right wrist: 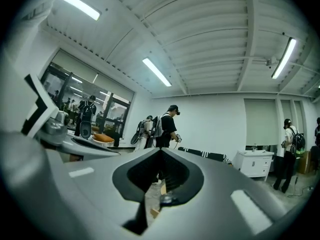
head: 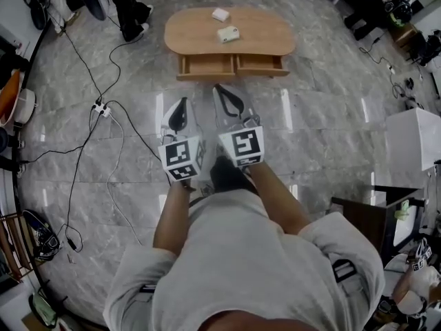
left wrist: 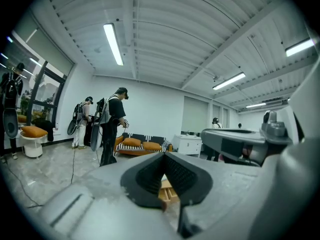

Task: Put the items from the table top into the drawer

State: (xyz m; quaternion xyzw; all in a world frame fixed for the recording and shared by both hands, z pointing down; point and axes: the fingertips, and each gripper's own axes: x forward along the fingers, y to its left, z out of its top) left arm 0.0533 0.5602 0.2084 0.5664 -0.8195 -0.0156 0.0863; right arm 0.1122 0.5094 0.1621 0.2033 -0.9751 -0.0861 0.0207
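Well back from the wooden table (head: 269,36), the left gripper (head: 182,105) and right gripper (head: 222,92) are both closed and empty. A white box (head: 220,14) and a pale box (head: 228,34) sit on top, above two open drawers (head: 207,65).

My gear
Grey short-sleeved shirt (head: 241,254); black-and-white marker cubes (head: 181,158) at the back of my left gripper (head: 182,103) and right gripper (head: 220,89).
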